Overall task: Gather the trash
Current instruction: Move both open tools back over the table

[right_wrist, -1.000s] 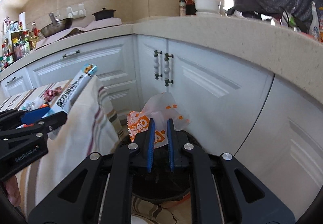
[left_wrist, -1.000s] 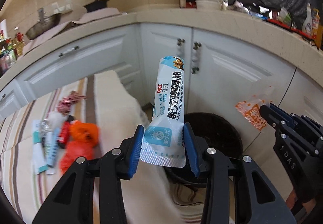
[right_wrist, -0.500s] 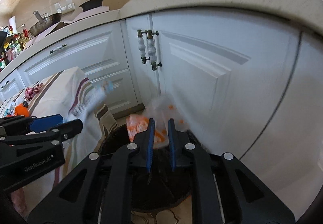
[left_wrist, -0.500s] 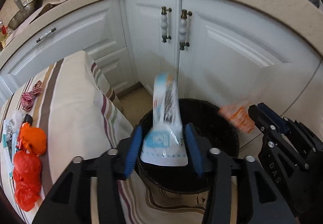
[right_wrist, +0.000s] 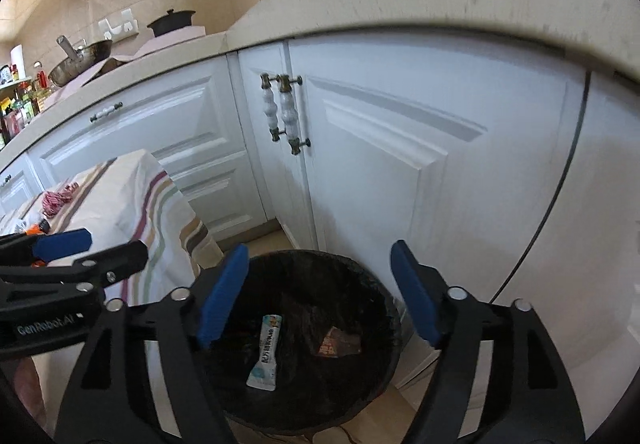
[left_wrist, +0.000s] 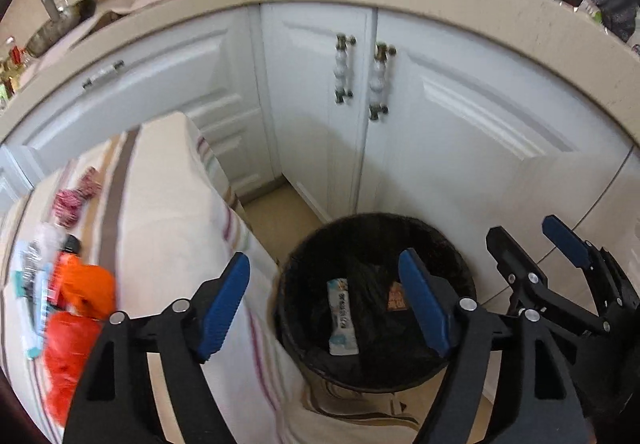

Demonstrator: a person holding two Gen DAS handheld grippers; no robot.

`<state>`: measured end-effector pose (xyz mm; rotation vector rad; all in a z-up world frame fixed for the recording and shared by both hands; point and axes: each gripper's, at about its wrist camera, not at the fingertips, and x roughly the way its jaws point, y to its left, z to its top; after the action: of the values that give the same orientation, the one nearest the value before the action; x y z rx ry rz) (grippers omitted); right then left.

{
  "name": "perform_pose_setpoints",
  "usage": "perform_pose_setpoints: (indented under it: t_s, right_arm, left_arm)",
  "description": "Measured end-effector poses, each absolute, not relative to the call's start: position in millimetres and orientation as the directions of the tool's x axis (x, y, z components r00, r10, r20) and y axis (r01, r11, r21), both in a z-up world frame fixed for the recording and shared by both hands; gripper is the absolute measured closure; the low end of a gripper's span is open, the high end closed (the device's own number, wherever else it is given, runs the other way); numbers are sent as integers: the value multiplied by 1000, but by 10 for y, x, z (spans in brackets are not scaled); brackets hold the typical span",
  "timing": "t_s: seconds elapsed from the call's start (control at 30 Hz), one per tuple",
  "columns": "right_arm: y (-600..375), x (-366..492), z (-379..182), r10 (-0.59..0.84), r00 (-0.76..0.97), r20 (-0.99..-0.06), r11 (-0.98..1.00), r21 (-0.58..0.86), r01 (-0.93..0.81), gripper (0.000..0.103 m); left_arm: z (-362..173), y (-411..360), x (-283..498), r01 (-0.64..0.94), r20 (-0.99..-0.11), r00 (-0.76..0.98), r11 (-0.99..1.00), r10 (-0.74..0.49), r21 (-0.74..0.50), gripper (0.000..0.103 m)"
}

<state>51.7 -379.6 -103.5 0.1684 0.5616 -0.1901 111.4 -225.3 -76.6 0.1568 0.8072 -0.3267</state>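
A black bin [left_wrist: 304, 264] [right_wrist: 376, 288] lined with a dark bag stands on the floor by the white cabinets. Inside it lie a white and blue sachet [left_wrist: 342, 318] [right_wrist: 266, 352] and an orange snack wrapper [left_wrist: 396, 298] [right_wrist: 338, 342]. My left gripper [left_wrist: 326, 302] hangs over the bin, its jaws opening, with nothing between the pads. My right gripper [right_wrist: 316, 294] is also above the bin, jaws opening and empty. It shows at the right of the left wrist view [left_wrist: 532, 248]. More trash lies on the striped tablecloth [left_wrist: 168, 211]: orange bags [left_wrist: 80, 300], a red and white wrapper [left_wrist: 74, 195].
White cabinet doors with ceramic handles [left_wrist: 362, 77] stand close behind the bin. A beige countertop [left_wrist: 440, 3] runs above them with a wok [right_wrist: 80, 57] and a black pot [right_wrist: 172, 21]. The table's cloth-covered corner hangs just left of the bin.
Both grippers opened wide and let go: the sachet and the orange wrapper dropped into the bin. Both hands moved closer above the bin.
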Motion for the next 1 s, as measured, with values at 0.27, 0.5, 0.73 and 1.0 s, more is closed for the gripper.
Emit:
perform_pose_setpoints:
  t_s: [0.27, 0.5, 0.73, 1.0]
  right_arm:
    - [-3294, 340, -740, -80, 864, -498, 981, 114, 156, 15]
    - [-2646, 306, -547, 27, 872, -489, 988, 144, 50, 13]
    - [-1961, 281, -473, 141, 849, -509, 986, 150, -74, 13]
    - [-1350, 278, -494, 197, 819, -539, 980, 122, -156, 13]
  left_arm:
    - [-466, -1626, 836, 285, -660, 727, 958, -187, 42, 25]
    - [-302, -846, 608, 163, -613, 786, 983, -77, 86, 23]
    - [-266, -136, 428, 22, -589, 807, 994, 46, 107, 23]
    - [-387, 459, 292, -84, -599, 790, 990, 133, 109, 23]
